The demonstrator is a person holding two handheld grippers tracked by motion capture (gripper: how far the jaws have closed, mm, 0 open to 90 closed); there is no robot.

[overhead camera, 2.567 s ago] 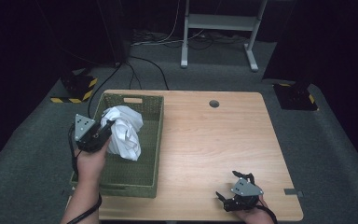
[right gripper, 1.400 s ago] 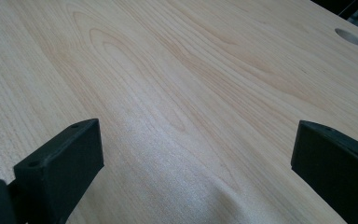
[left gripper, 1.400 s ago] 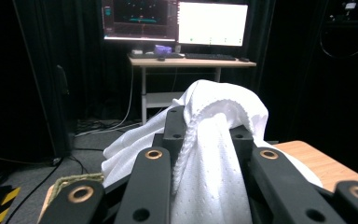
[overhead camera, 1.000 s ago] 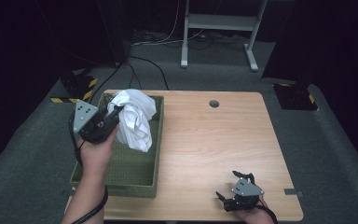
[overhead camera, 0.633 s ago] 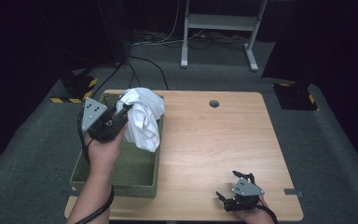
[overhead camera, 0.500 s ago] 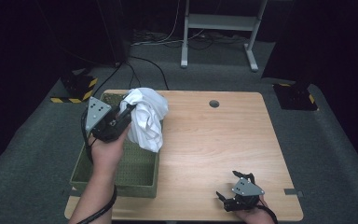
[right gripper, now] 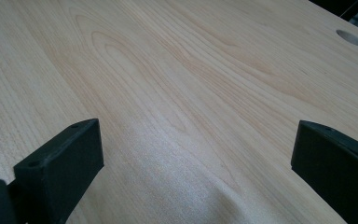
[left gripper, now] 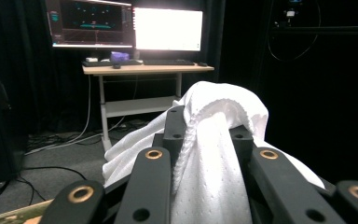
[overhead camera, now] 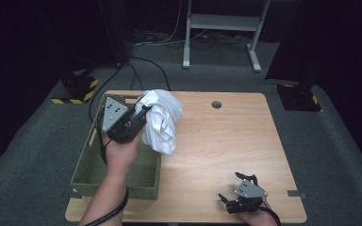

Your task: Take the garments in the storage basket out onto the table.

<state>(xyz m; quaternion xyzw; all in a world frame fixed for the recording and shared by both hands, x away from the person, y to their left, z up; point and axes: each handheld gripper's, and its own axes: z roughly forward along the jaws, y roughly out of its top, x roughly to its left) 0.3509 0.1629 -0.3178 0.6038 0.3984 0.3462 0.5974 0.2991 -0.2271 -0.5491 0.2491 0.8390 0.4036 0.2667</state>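
Observation:
A white cloth (overhead camera: 162,121) hangs bunched in the air over the right rim of the green basket (overhead camera: 89,165). My left gripper (overhead camera: 143,112) is shut on it, held up above the basket. In the left gripper view the cloth (left gripper: 214,158) is pinched between the two black jaws, and my left gripper (left gripper: 209,135) points level toward a far desk. My right gripper (overhead camera: 238,188) rests near the table's front right edge. Its jaws stand wide apart in the right gripper view, where my right gripper (right gripper: 193,154) has nothing but bare wood between its fingers.
The wooden table (overhead camera: 226,141) has a round cable hole (overhead camera: 216,104) at the back. Beyond it stand a white desk frame (overhead camera: 221,28) and floor cables. A desk with lit monitors (left gripper: 168,28) is in the left gripper view.
My left gripper has lifted the white cloth out of the basket and carried it up and to the right. The right gripper has stayed where it was.

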